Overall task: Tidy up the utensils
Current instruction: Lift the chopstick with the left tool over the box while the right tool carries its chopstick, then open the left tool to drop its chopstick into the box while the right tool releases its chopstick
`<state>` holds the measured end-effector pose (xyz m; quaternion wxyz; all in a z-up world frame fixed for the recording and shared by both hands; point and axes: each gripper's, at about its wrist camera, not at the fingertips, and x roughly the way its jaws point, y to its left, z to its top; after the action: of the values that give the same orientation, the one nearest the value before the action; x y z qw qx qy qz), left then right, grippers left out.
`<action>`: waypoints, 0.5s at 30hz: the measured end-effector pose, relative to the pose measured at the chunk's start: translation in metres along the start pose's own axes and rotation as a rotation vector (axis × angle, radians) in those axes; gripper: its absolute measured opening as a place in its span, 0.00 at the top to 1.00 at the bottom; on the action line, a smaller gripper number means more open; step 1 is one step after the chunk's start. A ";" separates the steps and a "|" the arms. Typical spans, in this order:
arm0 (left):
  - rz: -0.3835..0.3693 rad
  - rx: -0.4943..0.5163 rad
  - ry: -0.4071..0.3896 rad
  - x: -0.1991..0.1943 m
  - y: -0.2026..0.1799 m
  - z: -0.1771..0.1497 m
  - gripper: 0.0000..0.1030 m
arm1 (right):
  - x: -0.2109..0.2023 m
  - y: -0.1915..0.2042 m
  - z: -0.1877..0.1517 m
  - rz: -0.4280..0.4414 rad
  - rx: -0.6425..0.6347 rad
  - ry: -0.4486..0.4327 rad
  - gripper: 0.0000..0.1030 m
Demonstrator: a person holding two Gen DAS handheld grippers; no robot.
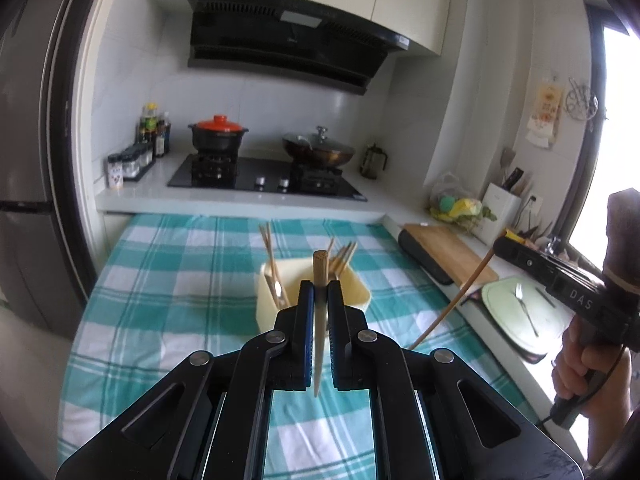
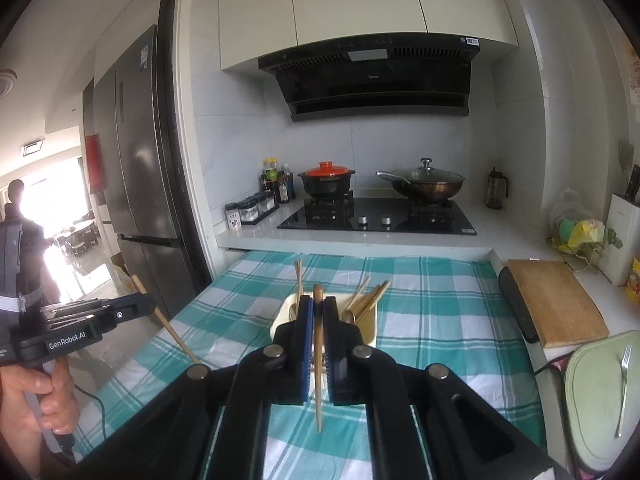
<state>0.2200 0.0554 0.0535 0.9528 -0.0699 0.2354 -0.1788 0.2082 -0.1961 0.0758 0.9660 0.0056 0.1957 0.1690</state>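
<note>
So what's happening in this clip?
A person is sorting utensils with two hand-held grippers. The left gripper is shut on a wooden chopstick, and the right gripper on another chopstick. Both are held above the checked cloth, in front of the cream holder that already contains utensils. A fork lies on the green tray.

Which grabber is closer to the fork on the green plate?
Right. The right gripper hovers beside the green plate, near the fork; the left gripper is across the checked cloth, far away.
</note>
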 end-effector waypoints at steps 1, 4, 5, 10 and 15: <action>0.003 0.004 -0.012 0.000 -0.001 0.006 0.96 | 0.001 -0.002 0.008 0.001 0.002 -0.008 0.95; 0.020 0.026 -0.056 0.004 -0.004 0.028 0.96 | 0.003 -0.004 0.028 -0.009 -0.002 -0.040 0.95; 0.027 0.030 -0.066 0.008 -0.005 0.034 0.96 | 0.005 -0.005 0.035 -0.010 -0.004 -0.050 0.95; 0.066 0.052 -0.094 0.040 -0.009 0.064 0.96 | 0.030 -0.010 0.066 -0.014 -0.007 -0.075 0.95; 0.096 0.076 -0.038 0.088 -0.011 0.070 0.96 | 0.073 -0.015 0.078 -0.021 -0.015 -0.058 0.95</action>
<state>0.3224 0.0160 0.0799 0.9664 -0.0256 0.2135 -0.1405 0.3058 -0.1820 0.1196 0.9729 0.0010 0.1664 0.1603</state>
